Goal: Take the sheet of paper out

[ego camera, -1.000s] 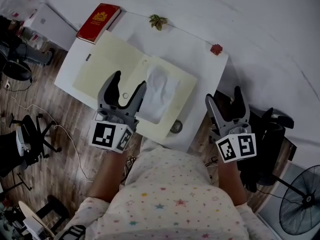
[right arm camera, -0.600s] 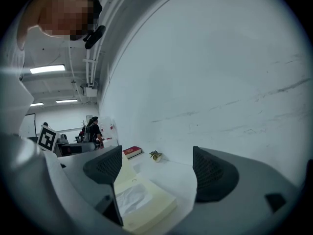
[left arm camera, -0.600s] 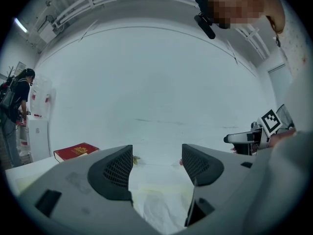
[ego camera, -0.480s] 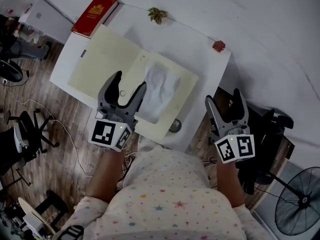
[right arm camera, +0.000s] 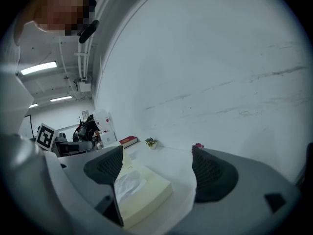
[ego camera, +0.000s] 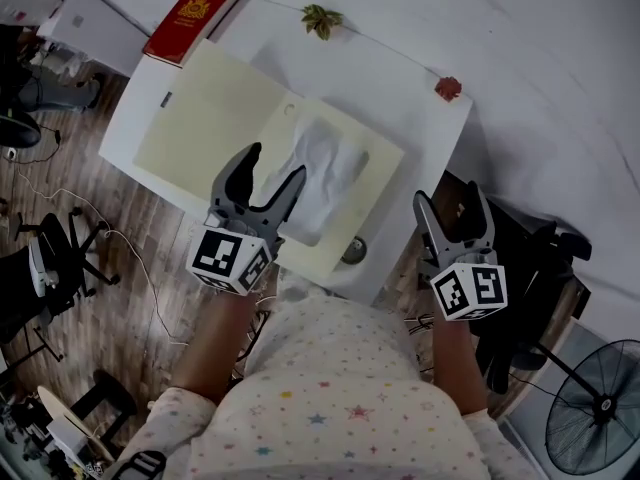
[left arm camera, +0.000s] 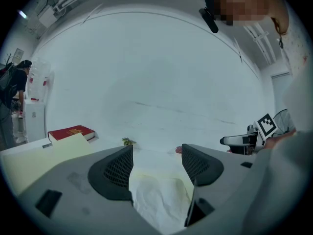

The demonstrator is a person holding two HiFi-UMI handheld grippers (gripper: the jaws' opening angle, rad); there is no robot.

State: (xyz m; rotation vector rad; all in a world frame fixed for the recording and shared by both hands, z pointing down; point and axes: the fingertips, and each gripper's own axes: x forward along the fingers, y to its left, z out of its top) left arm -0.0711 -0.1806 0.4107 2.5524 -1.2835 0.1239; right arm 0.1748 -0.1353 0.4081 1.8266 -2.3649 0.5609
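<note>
Hovering my left claw (ego camera: 275, 163), jaws apart and empty, with the paper (ego camera: 325, 163) just ahead on the folder (ego camera: 210, 108); nothing gripped yet, right claw (ego camera: 449, 196) spread idle too.

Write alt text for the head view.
Seen from above, the left gripper, jaws apart, hangs over a crumpled white sheet of paper lying in an open yellow folder on a white table. The right gripper, also open, is held off the table's right edge; a red book sits at the far corner.
</note>
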